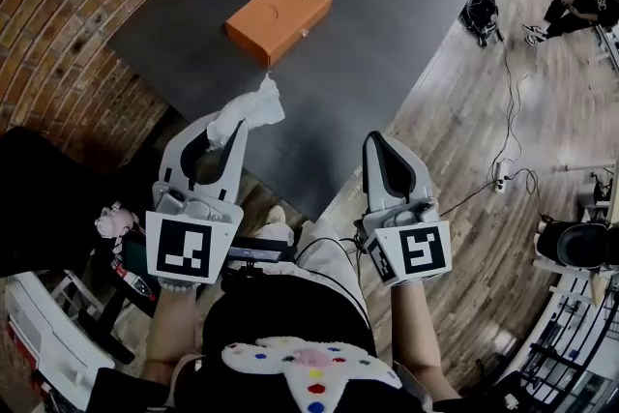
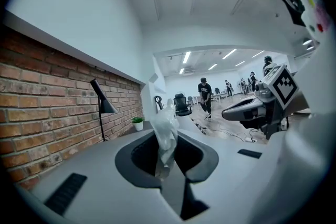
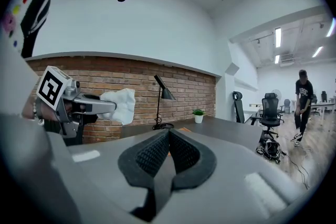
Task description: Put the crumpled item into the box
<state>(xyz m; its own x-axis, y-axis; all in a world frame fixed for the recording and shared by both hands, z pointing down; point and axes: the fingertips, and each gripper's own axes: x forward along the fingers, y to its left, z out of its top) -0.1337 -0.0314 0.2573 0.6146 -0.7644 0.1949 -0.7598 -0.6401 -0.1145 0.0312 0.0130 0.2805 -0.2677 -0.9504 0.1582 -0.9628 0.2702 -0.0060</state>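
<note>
**Q:** Head view, stage of the task: where is the crumpled item [image 1: 253, 106]?

**A:** It is a white wad pinched in the left tongs [image 1: 232, 127]. The jaws are closed on its lower part and the rest stands out past the tips. It hangs at centre-left of the frame, over the near corner of the dark surface [image 1: 387, 5]. It is just below the nearest corner of the orange box [image 1: 280, 15] and apart from it

**Q:** And the right tongs [image 1: 376, 142]?

**A:** Clenched, with nothing between the jaws, as the right gripper view confirms. They are held lower right of centre, near the surface's right-hand edge

**Q:** What counts as done?

**A:** The pick-up only: the wad is off the surface and carried in the grip

**Q:** What is left?

**A:** The whole placing. The box lies in the upper middle of the frame with nothing in or on it. Its top looks closed, though that cannot be settled from this angle. Judged remaining: bring the wad over the box and get the box open if need be, likely work for the free right tongs. Then let the wad go inside
</note>
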